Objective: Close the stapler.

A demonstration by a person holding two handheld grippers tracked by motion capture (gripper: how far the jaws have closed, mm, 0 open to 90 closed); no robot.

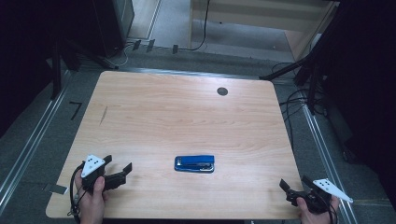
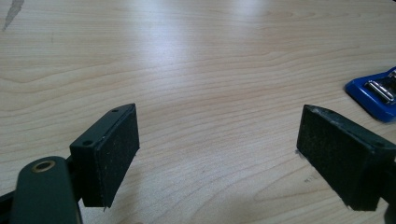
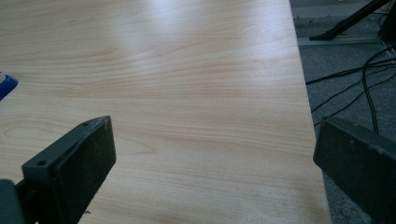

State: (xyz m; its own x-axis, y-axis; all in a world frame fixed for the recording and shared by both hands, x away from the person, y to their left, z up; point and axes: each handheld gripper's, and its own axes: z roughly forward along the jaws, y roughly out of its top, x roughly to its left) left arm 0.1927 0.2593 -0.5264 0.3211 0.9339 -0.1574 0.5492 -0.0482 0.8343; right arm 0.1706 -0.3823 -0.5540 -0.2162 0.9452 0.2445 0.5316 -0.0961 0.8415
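Observation:
A blue stapler (image 1: 194, 164) lies flat on the wooden table (image 1: 177, 116), near the middle of its front half. Its end shows at the right edge of the left gripper view (image 2: 376, 92) and as a blue sliver at the left edge of the right gripper view (image 3: 5, 86). My left gripper (image 1: 116, 167) is held at the front left corner, open, nothing between its pads (image 2: 109, 156). My right gripper (image 1: 295, 183) is held at the front right corner, open and empty, with one pad (image 3: 81, 163) over the table and the other past its right edge.
A dark round grommet (image 1: 222, 91) sits in the table near its far right. Black cables (image 3: 359, 70) trail on the grey floor to the right of the table. Dark stand legs (image 1: 289, 70) stand by the far corners.

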